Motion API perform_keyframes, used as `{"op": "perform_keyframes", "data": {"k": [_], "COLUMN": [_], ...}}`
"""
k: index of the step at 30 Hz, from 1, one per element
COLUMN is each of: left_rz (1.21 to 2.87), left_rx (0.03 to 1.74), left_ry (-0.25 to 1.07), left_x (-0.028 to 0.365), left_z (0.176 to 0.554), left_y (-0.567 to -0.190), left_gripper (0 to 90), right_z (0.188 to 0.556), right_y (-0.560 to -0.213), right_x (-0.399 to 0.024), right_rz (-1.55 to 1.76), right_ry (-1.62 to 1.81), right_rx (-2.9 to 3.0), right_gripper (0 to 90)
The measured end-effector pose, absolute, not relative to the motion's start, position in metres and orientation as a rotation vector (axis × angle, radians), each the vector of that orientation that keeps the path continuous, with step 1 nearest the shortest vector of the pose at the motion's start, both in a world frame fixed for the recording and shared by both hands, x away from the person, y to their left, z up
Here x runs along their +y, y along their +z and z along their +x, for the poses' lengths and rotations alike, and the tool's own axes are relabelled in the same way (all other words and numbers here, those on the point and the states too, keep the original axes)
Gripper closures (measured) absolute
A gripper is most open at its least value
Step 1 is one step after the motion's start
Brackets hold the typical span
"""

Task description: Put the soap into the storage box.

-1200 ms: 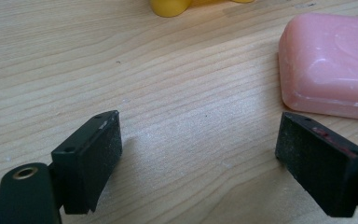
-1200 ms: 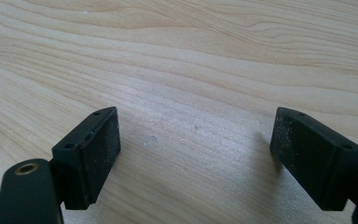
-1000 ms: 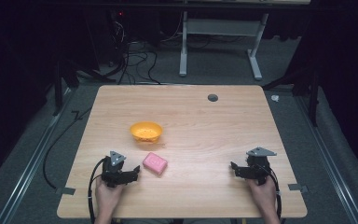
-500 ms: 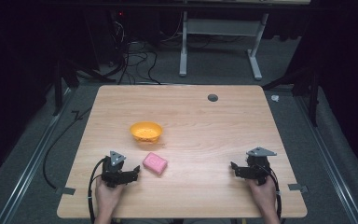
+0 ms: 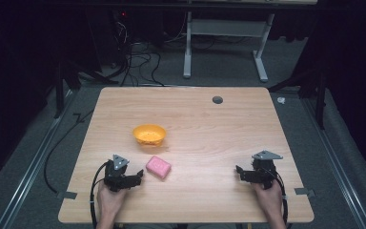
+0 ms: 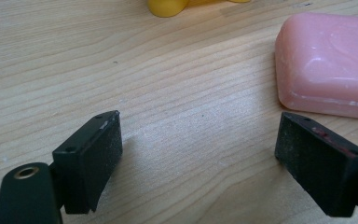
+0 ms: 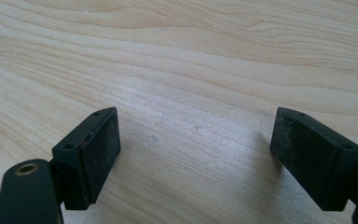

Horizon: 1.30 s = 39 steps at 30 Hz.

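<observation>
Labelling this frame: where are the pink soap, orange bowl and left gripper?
pink soap (image 5: 158, 167), high view, top face.
orange bowl (image 5: 149, 134), high view, inside.
left gripper (image 5: 138, 177), high view, between fingertips.

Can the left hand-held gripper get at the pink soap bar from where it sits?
Probably yes. The left hand-held gripper is open beside the pink soap bar, with bare table between them; the orange bowl stands farther back.

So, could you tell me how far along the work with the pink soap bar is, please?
Nothing looks done yet: the pink soap bar lies on the table, apart from the orange bowl. The left tool rests open just beside the soap; the right tool is open over bare wood. Grasping and moving the soap remain.
</observation>
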State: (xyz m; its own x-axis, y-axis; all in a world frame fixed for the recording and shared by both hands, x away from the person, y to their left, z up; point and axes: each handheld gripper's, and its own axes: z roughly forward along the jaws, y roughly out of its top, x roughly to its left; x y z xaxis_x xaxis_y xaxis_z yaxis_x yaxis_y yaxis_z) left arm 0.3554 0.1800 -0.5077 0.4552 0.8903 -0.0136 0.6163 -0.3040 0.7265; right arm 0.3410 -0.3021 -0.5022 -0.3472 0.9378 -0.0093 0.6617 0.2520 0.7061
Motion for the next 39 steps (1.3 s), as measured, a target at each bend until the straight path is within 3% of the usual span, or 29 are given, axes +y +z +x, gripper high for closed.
{"op": "perform_keyframes", "data": {"k": [39], "left_rz": [2.012], "left_rx": [1.155], "left_ry": [0.473], "left_x": [0.169], "left_z": [0.347], "left_y": [-0.477], "left_gripper": [13.4], "right_z": [0.341], "right_y": [-0.502], "right_x": [-0.302], "right_rz": [1.451], "right_ry": [0.860], "right_rx": [2.101], "right_gripper": [16.5]}}
